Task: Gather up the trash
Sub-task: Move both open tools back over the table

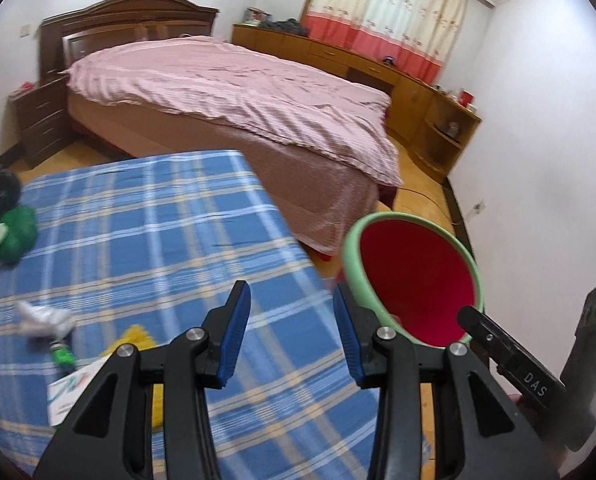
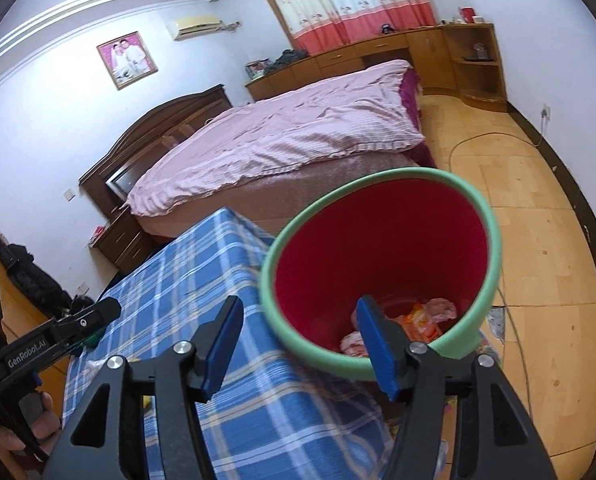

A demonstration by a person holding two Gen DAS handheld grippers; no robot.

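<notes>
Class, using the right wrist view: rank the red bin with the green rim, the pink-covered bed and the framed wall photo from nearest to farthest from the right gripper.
1. Red bin with green rim, just beyond the right gripper, wrappers inside.
2. Pink-covered bed, mid-room, behind the bin.
3. Framed wall photo, upper left, on the far wall.

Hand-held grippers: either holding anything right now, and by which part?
Nothing held. The left hand-held gripper is open over the checked cloth; the right hand-held gripper is open above the bin.
</notes>
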